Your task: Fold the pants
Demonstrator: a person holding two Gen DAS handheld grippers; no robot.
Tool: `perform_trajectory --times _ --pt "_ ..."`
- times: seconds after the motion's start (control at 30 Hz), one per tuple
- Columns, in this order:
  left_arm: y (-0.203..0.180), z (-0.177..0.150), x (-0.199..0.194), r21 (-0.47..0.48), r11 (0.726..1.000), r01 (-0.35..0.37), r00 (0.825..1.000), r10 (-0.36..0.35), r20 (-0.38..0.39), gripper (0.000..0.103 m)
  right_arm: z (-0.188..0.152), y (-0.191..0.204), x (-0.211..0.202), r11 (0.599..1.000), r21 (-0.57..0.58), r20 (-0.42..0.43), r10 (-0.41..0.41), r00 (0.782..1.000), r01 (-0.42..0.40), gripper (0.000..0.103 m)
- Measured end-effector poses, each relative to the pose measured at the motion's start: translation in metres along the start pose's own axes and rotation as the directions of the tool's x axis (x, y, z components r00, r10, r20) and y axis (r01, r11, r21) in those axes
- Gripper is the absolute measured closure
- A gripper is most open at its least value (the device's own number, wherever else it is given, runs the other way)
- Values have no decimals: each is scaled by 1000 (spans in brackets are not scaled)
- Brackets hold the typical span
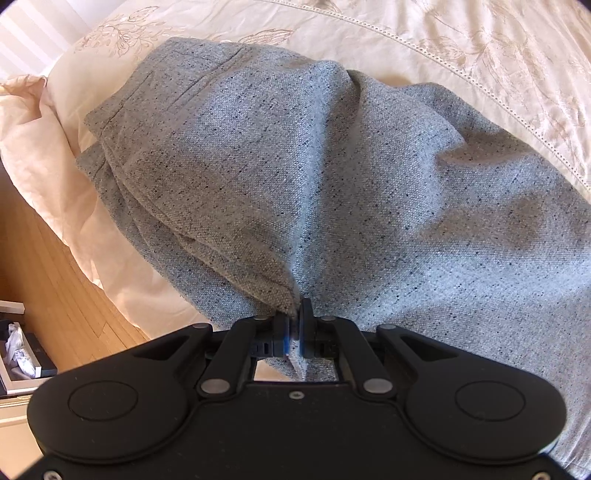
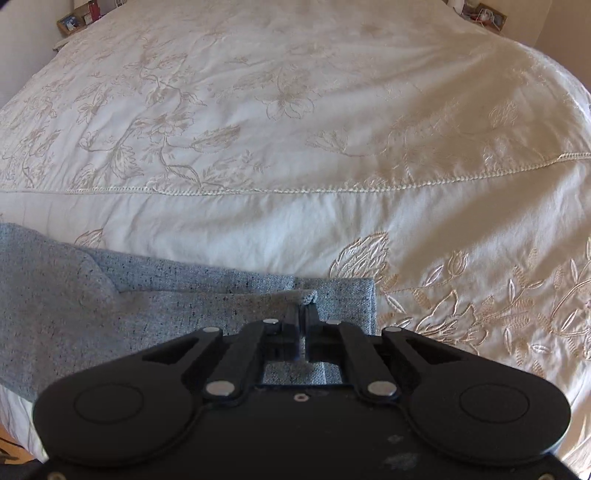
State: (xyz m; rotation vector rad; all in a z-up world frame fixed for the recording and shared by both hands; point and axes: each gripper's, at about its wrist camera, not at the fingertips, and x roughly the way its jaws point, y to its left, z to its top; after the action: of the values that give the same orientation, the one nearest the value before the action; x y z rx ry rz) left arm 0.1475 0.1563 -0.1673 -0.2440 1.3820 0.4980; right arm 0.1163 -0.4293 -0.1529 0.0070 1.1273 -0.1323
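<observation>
Both my grippers pinch the pants [image 1: 332, 177]: left gripper [image 1: 294, 321] clamped on a bunched edge, right gripper [image 2: 303, 314] nipping the hem corner, cloth running leftward.

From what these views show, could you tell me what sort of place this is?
Most likely a bedroom: the pants lie on a bed under an embroidered cream bedspread, with a cluttered nightstand at its far corner.

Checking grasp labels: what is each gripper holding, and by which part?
Left gripper: shut on a bunched edge of the grey pants. Right gripper: shut on a lifted corner at their leg end.
</observation>
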Motion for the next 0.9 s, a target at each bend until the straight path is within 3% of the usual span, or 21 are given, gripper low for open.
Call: perform_trajectory --times 0.1,0.17,0.57,0.7,0.73,0.77,0.9 --pt "3 -2 -10 -23 999 35 999 -34 19 98 1 -16 -4 998 49 18 -42 999 41 100" --pt "3 -3 -10 -18 999 46 999 -46 17 97 -1 -20 9 996 45 -24 -72 997 73 100" --pt "-3 -21 6 12 999 45 999 -45 3 97 -13 -16 50 988 31 -74 -148 986 151 100" --pt "-3 -21 -3 50 998 43 999 -43 9 84 -8 -9 45 990 8 -52 -137 989 138 87" --pt "-3 -22 -9 72 996 44 999 -45 15 84 -6 -9 41 992 10 -41 -128 991 128 77" --pt "-3 -23 -14 92 995 45 999 -47 21 84 -5 -8 35 993 13 -26 -120 992 121 74" --pt "11 -19 -34 143 988 57 996 -66 58 83 2 4 13 992 35 28 -120 992 119 74"
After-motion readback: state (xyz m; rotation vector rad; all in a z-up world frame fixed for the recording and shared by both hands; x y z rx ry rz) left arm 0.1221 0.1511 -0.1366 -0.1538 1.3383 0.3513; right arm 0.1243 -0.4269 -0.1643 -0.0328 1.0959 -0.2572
